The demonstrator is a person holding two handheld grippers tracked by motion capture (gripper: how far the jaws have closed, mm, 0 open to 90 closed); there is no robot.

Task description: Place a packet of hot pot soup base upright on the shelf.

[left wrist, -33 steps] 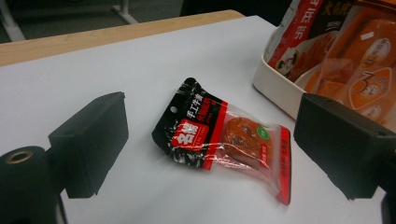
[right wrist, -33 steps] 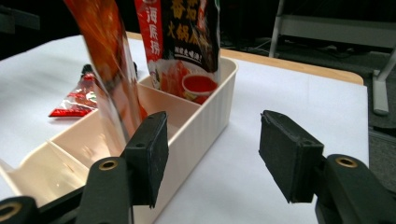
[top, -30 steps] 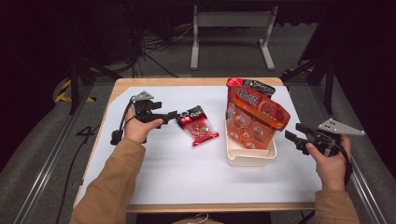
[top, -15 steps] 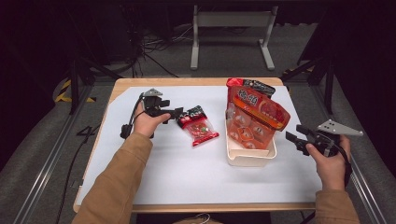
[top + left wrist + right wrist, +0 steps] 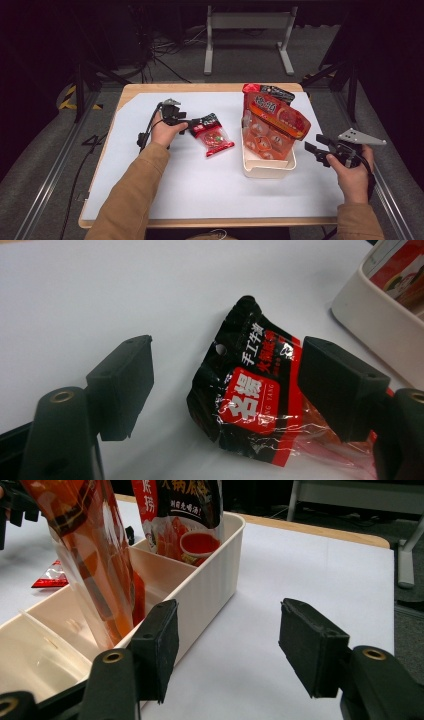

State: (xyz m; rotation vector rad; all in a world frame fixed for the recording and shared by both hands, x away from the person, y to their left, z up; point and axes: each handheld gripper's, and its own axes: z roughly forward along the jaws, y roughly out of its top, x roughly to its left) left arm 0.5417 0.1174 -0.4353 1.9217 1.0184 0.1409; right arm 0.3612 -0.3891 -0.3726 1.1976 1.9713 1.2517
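Note:
A small red and black snack packet lies flat on the white table cover, left of a white divided bin. My left gripper is down at the packet's black top end. In the left gripper view that end lies between the jaws of this gripper. The jaws have just been closing a little, but the left pad stands clear of the packet, so the gripper is open. My right gripper hovers open beside the bin's right wall, holding nothing.
Two large orange-red pouches stand leaning in the bin; the nearer clear orange one sits in its middle compartment, the other at the far end. The white cover spans the wooden table. Metal frames and cables stand beyond it.
My left hand has moved right and down, bringing its gripper from the table's left part onto the small packet's top end. The right hand has stayed put.

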